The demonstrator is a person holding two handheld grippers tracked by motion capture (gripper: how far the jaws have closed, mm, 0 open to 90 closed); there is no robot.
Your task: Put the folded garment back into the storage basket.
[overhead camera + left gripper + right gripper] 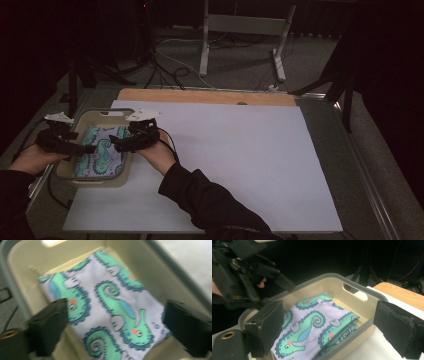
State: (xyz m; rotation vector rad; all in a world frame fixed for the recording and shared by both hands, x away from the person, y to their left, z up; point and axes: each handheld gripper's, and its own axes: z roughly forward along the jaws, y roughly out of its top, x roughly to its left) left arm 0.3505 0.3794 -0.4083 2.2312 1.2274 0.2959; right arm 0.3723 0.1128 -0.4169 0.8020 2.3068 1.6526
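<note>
High view: a beige bin (pixel 68 172) with a grey rim sits at the left edge of a white board (pixel 240 165) laid over a wooden tabletop (pixel 200 96); inside it lies a folded cloth (pixel 100 152) printed with green seahorses on pale lilac. The left gripper (pixel 86 148) reaches over the bin's left rim and the right gripper (pixel 116 143) over its right rim, both tips above the cloth. Left gripper view: the two black jaws stand wide apart with the cloth (pixel 110 310) flat on the bin floor between and beyond them, gripping nothing; the frame is blurred, so whether the tips touch the fabric cannot be told. Right gripper view: the jaws are likewise spread and empty, held just outside the near wall of the bin (pixel 352 332), the folded cloth (pixel 312 332) resting against that wall and the left gripper (pixel 284 281) opposite, above the far rim, a fingertip showing behind it
</note>
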